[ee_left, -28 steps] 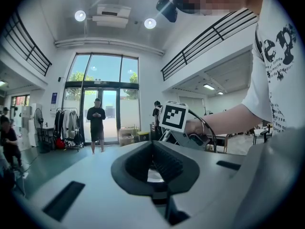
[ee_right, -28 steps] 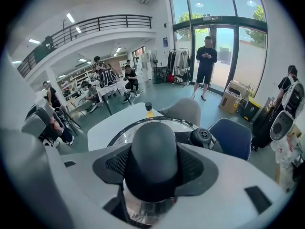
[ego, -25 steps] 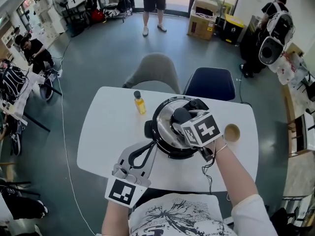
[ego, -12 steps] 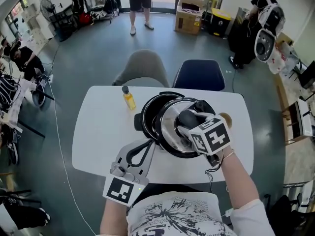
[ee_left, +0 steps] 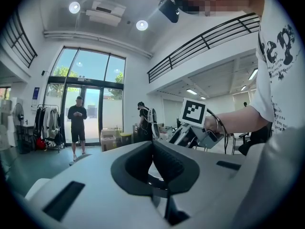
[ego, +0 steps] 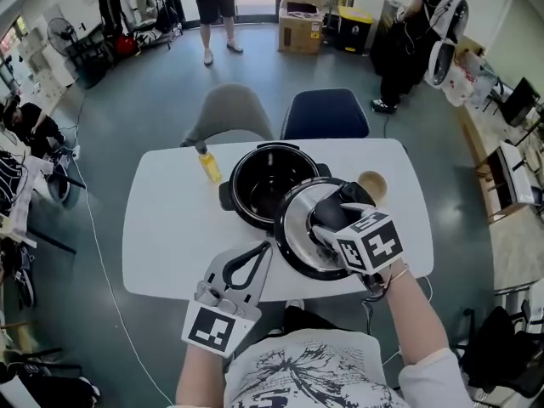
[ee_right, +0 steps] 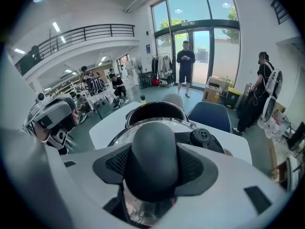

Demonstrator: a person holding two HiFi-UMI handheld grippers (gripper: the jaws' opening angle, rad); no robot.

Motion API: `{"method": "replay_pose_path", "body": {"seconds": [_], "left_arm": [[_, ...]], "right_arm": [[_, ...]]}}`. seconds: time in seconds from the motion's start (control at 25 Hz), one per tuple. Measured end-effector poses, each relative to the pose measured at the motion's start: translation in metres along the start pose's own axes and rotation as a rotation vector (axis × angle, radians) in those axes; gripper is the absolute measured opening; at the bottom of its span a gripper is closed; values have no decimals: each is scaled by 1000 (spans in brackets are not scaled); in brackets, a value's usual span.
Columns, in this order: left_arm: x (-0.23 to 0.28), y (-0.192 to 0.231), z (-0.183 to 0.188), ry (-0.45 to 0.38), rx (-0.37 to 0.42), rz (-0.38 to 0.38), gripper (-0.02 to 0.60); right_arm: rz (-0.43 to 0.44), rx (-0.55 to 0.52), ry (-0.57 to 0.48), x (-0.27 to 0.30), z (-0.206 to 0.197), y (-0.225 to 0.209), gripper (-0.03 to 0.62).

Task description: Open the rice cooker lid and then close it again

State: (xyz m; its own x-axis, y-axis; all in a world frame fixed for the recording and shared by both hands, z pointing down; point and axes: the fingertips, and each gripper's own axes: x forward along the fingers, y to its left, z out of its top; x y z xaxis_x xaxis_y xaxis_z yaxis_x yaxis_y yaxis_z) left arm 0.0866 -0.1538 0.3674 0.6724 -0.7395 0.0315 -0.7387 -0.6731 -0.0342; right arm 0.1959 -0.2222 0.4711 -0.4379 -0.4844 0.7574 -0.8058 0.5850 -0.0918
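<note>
The black rice cooker pot (ego: 263, 184) stands open in the middle of the white table (ego: 166, 228). Its round steel lid (ego: 297, 232) hangs off the pot, over the pot's near right rim. My right gripper (ego: 330, 221) is shut on the lid's dark knob (ee_right: 153, 156), which fills the space between its pads, with the pot (ee_right: 155, 109) just beyond. My left gripper (ego: 262, 250) hovers at the table's near edge, left of the lid, its fingertips together with nothing held. In the left gripper view, that left gripper (ee_left: 153, 144) points level towards the right gripper's marker cube (ee_left: 193, 112).
A small yellow bottle (ego: 208, 165) stands left of the pot and a wooden cup (ego: 372, 184) to its right. A grey chair (ego: 231, 113) and a blue chair (ego: 325, 113) face the far side. People stand and sit around the room.
The lid has come off the pot and moved right and towards me in the right gripper, leaving the pot open. The left gripper has shifted slightly, still shut.
</note>
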Motion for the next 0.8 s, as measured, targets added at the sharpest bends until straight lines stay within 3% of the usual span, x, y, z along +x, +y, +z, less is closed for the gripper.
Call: {"method": "replay_pose_path", "body": {"seconds": [0.36,0.8], "left_arm": [[-54,-38,-18,45,-35,-39,14],[-122,-80,-16,26,-17,-47,14]], "right_arm": [[-31,59,-5,-38,-52,34,291],[-10,69,-4,-64,-104,100,291]]}}
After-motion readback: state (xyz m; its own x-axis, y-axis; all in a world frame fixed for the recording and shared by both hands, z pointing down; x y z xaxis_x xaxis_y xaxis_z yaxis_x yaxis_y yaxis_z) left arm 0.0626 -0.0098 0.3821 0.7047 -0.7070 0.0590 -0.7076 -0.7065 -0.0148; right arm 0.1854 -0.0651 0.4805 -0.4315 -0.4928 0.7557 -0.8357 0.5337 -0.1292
